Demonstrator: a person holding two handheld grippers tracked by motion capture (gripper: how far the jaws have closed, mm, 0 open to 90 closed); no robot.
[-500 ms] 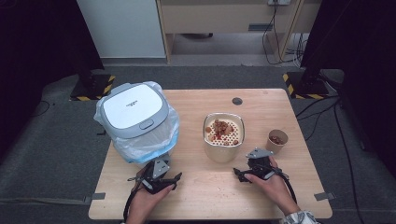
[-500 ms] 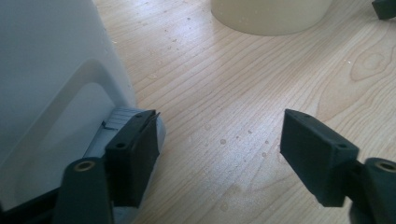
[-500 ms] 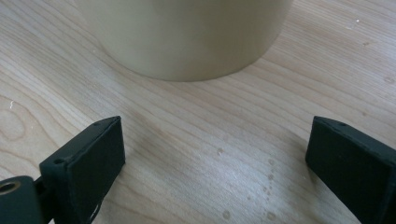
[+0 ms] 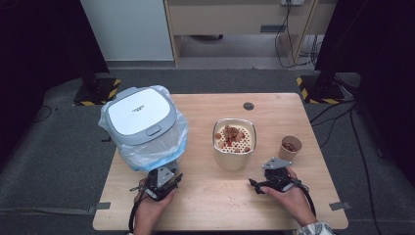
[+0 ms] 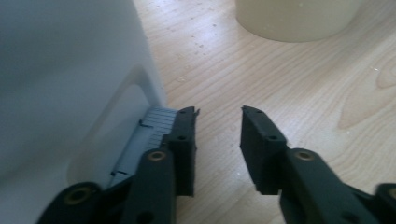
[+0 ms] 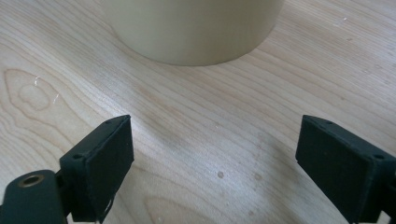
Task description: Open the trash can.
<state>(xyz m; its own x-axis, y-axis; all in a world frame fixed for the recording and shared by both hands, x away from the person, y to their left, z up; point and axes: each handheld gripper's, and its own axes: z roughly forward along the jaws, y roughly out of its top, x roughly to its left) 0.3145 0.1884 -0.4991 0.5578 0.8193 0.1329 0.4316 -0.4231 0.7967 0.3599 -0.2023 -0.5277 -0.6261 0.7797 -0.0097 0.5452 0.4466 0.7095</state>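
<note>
A cream container [image 4: 234,146] with a perforated insert and reddish-brown food pieces stands mid-table. Its wall also fills the top of the left gripper view [image 5: 294,18] and of the right gripper view [image 6: 196,28]. A bin with a white lid [image 4: 141,117], lined with a pale plastic bag, stands at the left. My left gripper [image 4: 166,177] lies on the table just in front of the bin, its jaws [image 5: 219,116] open, with the bin's white wall [image 5: 70,70] close on its left. My right gripper [image 4: 256,185] rests near the container, jaws [image 6: 215,135] wide open on bare wood.
A small paper cup [image 4: 290,147] with brown bits stands right of the container. A dark round grommet [image 4: 248,105] sits in the wooden table [image 4: 215,205] near its far edge. A grey ribbed piece [image 5: 149,128] sticks out at the bin's base beside my left jaw.
</note>
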